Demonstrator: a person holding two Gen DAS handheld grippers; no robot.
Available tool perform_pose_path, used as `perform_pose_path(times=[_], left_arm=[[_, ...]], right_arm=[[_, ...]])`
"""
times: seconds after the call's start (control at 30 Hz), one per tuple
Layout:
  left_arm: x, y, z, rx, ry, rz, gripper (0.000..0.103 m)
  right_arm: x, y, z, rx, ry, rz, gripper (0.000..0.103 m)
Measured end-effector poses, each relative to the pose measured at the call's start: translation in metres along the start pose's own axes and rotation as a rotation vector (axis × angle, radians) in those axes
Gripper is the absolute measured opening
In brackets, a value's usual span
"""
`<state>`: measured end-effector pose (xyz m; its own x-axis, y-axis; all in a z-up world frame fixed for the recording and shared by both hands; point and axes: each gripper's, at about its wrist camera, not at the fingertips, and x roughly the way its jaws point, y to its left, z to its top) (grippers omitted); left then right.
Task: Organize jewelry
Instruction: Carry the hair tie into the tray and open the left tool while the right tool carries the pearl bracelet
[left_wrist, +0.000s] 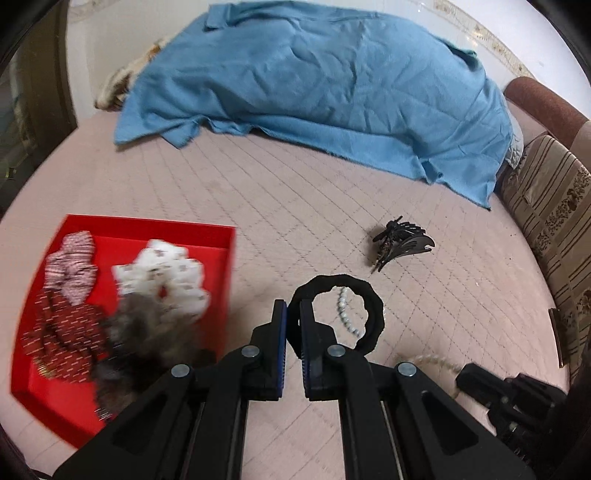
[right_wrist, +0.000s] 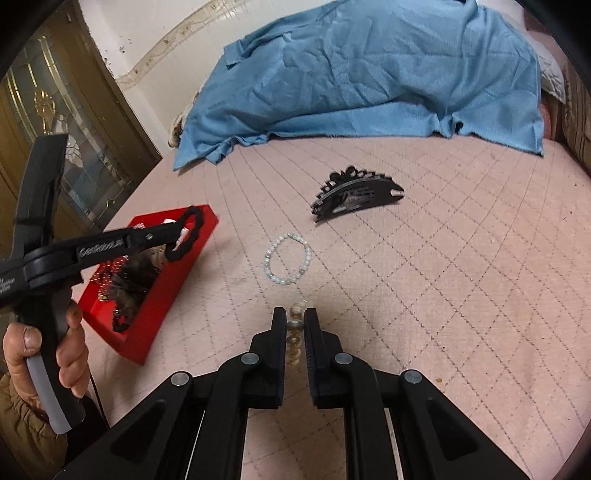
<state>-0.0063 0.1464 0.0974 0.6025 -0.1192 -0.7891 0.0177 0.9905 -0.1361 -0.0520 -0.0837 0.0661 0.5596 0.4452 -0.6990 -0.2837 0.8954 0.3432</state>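
Right wrist: glossy beads (right_wrist: 294, 328) (round), quilted bedspread (right_wrist: 443, 277)

Left gripper (left_wrist: 293, 314) clamped on a black hair tie (left_wrist: 345, 295), ring held off the quilted pink bed (left_wrist: 258, 177). White bead bracelet (left_wrist: 345, 310) showing through the ring, beyond the tips. Black claw clip (left_wrist: 400, 242) farther ahead, to the right. Red tray (left_wrist: 221, 236) of scrunchies just left. Right gripper (left_wrist: 491, 391) low at right. Blue cloth (left_wrist: 332, 85) far ahead.
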Motion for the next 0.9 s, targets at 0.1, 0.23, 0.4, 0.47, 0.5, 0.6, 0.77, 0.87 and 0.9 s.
perform_pose_path(times=[0.1,0.23,0.4,0.47,0.5,0.6,0.77,0.87,0.9], left_arm=[[-0.022,0.017,-0.006,-0.017,-0.026,0.020,0.006],[-0.046,0.042,-0.015,-0.036,-0.058,0.085,0.006],[-0.066,0.079,-0.027,-0.051,-0.078,0.202,0.006],[-0.071,0.097,-0.031,-0.078,-0.076,0.228,0.006],[-0.073,0.107,-0.033,-0.096,-0.073,0.241,0.006],[-0.076,0.129,-0.038,-0.137,-0.070,0.282,0.006],[-0.077,0.153,-0.045,-0.181,-0.069,0.313,0.006],[-0.075,0.166,-0.049,-0.201,-0.067,0.321,0.006],[-0.074,0.169,-0.049,-0.205,-0.064,0.323,0.006]], right_arm=[[-0.010,0.008,0.001,-0.015,-0.016,0.005,0.011],[-0.020,0.023,0.002,-0.041,-0.030,0.008,0.011],[-0.027,0.047,0.005,-0.080,-0.040,0.022,0.011],[-0.029,0.059,0.006,-0.101,-0.043,0.032,0.011],[-0.029,0.066,0.007,-0.114,-0.043,0.038,0.011],[-0.026,0.087,0.010,-0.155,-0.039,0.056,0.011],[-0.017,0.124,0.012,-0.215,-0.023,0.097,0.011],[-0.009,0.144,0.013,-0.243,-0.008,0.122,0.011],[-0.006,0.149,0.014,-0.250,-0.003,0.130,0.011]])
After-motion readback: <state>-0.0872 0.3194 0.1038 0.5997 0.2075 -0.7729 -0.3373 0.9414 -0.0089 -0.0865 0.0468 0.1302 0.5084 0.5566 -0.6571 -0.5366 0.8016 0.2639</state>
